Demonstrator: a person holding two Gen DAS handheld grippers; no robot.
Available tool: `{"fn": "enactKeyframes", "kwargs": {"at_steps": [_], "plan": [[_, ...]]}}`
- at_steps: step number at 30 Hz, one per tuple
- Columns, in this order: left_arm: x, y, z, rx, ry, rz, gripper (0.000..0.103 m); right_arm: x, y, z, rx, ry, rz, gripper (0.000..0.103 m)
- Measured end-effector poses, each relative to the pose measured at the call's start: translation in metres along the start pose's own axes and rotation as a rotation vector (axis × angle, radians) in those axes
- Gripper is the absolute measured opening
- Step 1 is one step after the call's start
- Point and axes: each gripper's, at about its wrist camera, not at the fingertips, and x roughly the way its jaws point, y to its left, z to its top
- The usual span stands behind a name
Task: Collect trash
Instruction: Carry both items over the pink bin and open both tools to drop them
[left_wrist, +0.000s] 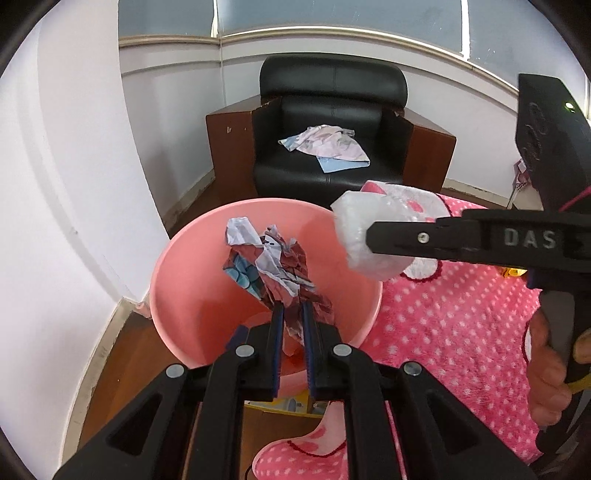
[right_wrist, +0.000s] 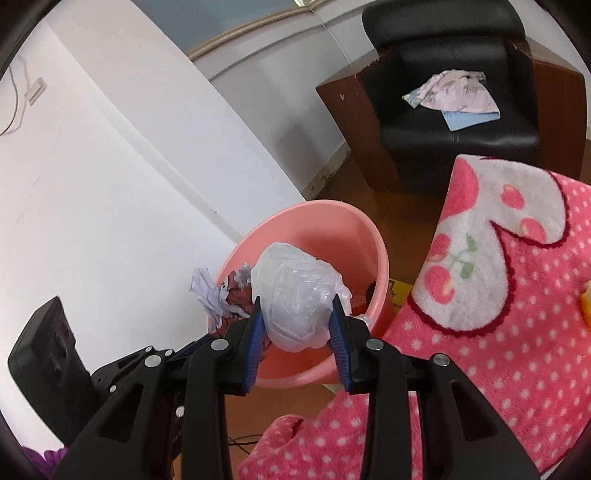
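The crumpled printed paper (left_wrist: 273, 269) sits clamped between my left gripper's (left_wrist: 293, 314) blue pads, and it hangs directly ahead of and below the fingertips, over the open mouth of the pink bin (left_wrist: 173, 266). Its long axis runs forward along my fingers and slightly left, the white torn end farthest from me. My right gripper (right_wrist: 297, 317) is clenched on a wadded clear plastic bag (right_wrist: 299, 295), which bulges out past the pads; from the right wrist view the bin's opening lies straight ahead and beneath the wad. From the left wrist view that bag (left_wrist: 369, 236) hovers to my right, above the bin's right rim and the edge of the pink dotted blanket (left_wrist: 461, 306). I judge the left load is nearer to dropping cleanly inside. The only writing I can read is "DAS" in raised letters on the right gripper's (left_wrist: 373, 236) side.
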Motion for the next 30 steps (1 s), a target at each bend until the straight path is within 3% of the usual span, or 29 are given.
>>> {"fn": "enactKeyframes", "kwargs": {"at_steps": [8,19,24,30], "plan": [[-0.004,-0.004,0.004,0.005,-0.019,0.005,0.021,0.010,-0.005,0.004,0.042,0.016,0.005,0.047],[-0.015,-0.022,0.006,0.016,-0.043,-0.043,0.031,-0.022,-0.010,-0.005,0.022,-0.035,-0.014,0.049],[-0.016,-0.045,0.005,0.052,-0.045,-0.092,0.032,-0.052,-0.025,-0.024,0.035,-0.077,-0.073,0.049],[-0.015,-0.081,0.002,0.109,-0.051,-0.159,0.033,-0.113,-0.062,-0.062,0.031,-0.159,-0.237,0.049]]}}
